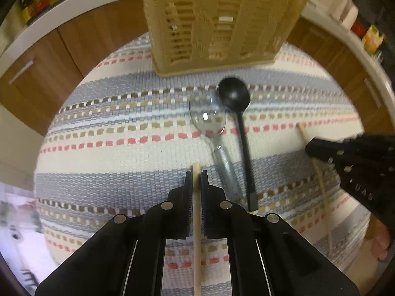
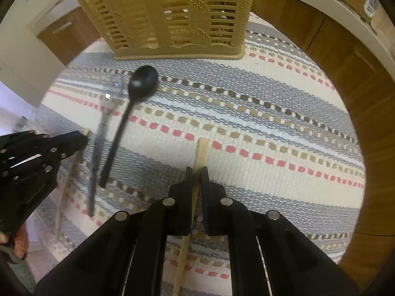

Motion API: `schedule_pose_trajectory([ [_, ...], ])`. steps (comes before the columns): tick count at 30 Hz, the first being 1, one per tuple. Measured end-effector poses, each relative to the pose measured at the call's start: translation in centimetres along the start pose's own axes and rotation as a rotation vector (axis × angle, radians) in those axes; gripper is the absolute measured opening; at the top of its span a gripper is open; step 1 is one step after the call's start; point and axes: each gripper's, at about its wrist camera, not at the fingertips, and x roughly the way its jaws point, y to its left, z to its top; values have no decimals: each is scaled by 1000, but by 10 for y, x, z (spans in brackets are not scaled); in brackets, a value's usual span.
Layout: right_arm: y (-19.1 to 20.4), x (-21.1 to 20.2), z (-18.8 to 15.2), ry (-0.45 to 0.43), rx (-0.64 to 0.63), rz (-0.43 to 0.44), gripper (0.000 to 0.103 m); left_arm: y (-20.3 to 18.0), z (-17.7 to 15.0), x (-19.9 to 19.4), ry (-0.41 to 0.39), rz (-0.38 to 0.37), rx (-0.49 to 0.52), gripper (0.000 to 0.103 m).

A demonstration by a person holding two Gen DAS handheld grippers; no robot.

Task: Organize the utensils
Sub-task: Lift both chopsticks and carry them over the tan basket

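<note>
My left gripper (image 1: pixel 196 176) is shut on a wooden chopstick (image 1: pixel 196 234), held above the striped mat. My right gripper (image 2: pixel 196 172) is shut on a second wooden chopstick (image 2: pixel 201 153). Each gripper shows in the other's view: the right one (image 1: pixel 311 148) with its chopstick (image 1: pixel 321 180), the left one (image 2: pixel 81 135) with its chopstick (image 2: pixel 66 185). A black spoon (image 1: pixel 244 133) and a clear plastic spoon (image 1: pixel 209 120) lie side by side on the mat; they also show in the right wrist view, black (image 2: pixel 128 113) and clear (image 2: pixel 103 123). A beige slatted utensil basket (image 1: pixel 217 22) stands behind them, also in the right wrist view (image 2: pixel 167 12).
The striped woven mat (image 1: pixel 123 153) covers a round table. Brown cabinets (image 1: pixel 37 74) and a white counter edge (image 2: pixel 321 2) ring the background. A person's hand (image 2: pixel 19 244) shows at the lower left.
</note>
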Motion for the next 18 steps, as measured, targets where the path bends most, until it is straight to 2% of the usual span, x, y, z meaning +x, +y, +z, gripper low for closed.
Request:
schedule_pose_trajectory([
  [7,4,-49,-4,-160,-37,37,4,22,-1,-64,-212,-87,-67,4],
  [12,4,-91,-16,-305,-50,48,4,36,-1,-104,-341,-111,-131,4],
  [18,12,-138,-12,-460,-50,40,4,42,-3,-159,-518,-111,-147,4],
])
